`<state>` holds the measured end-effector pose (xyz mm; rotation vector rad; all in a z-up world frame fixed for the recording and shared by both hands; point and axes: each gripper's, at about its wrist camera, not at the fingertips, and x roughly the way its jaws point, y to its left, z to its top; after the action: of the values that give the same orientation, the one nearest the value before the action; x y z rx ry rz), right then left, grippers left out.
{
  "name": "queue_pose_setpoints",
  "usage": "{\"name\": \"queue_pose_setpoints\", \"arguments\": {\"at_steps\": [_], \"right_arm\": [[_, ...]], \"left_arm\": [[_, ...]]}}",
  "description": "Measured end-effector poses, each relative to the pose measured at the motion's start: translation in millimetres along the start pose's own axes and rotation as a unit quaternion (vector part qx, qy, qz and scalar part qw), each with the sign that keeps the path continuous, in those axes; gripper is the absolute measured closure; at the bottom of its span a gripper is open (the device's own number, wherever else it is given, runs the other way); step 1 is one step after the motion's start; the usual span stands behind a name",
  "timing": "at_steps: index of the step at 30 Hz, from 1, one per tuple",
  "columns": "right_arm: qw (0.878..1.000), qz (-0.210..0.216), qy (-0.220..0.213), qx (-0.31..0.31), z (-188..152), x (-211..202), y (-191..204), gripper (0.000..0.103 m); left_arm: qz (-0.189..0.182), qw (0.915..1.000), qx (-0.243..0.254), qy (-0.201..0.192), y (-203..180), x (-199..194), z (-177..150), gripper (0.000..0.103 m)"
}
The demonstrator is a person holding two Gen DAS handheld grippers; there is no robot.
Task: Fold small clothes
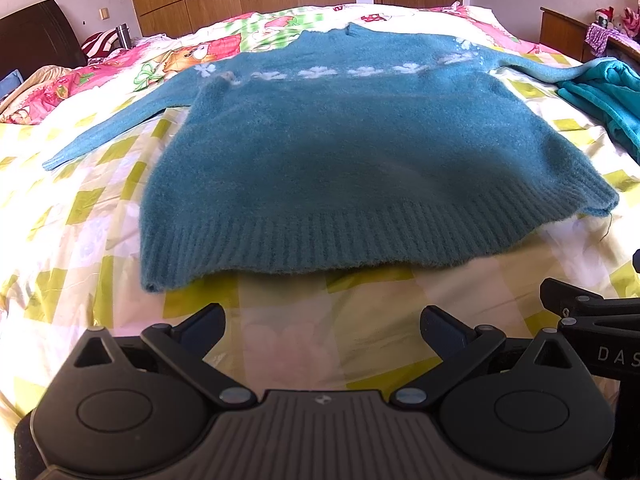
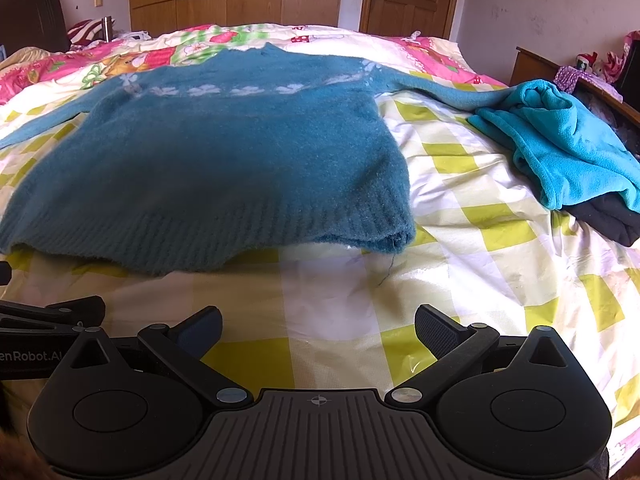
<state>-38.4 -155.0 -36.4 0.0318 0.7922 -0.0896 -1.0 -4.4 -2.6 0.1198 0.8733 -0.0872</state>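
My left gripper (image 1: 322,326) is spread wide, empty, w/ the teal sweater (image 1: 352,152) flat on the bed (image 1: 80,216) just ahead, hem nearest. My right gripper (image 2: 318,326) likewise released, sweater ahead-left, turquoise fleece (image 2: 568,148) far right.

bed's got a yellow-checked quilt (image 2: 460,216); teal sweater (image 1: 352,152) spread flat on it; crumpled turquoise fleece (image 2: 572,148) over something black (image 2: 608,220) at the right
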Motion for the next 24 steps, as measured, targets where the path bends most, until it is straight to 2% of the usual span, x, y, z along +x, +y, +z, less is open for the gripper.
{"name": "queue_pose_setpoints", "arguments": {"at_steps": [24], "right_arm": [[1.000, -0.001, 0.003, 0.003, -1.3, 1.3, 0.2, 0.001]], "left_arm": [[-0.003, 1.0000, 0.001, 0.000, -2.1, 0.4, 0.8, 0.000]]}}
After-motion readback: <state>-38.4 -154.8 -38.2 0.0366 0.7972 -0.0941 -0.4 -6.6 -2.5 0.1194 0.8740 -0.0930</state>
